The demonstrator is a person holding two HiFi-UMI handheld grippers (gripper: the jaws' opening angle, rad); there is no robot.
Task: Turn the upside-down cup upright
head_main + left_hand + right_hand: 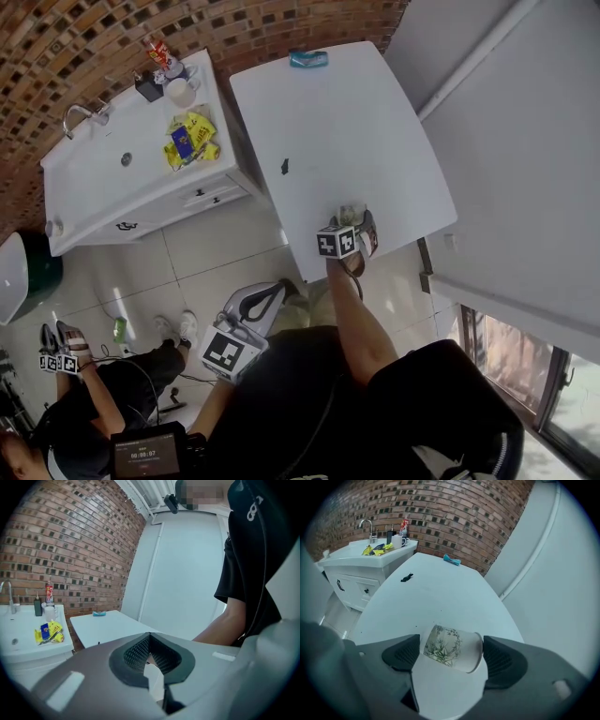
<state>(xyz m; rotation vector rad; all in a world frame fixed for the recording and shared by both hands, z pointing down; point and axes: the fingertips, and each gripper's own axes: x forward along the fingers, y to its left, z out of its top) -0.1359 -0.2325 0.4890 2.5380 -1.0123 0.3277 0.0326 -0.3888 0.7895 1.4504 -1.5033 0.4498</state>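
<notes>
White table [440,588] carries a light, squashy white paper cup with green leaves [452,648], tipped over between the right gripper's [451,657] wide-spread jaws, so pinch its sides softly, while the left gripper's [151,656] jaws sit pressed together.

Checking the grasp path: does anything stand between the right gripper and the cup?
Nothing visible does. The cup lies between the open jaws of the right gripper on bare white table; the black scrap and blue item lie far beyond it.
</notes>
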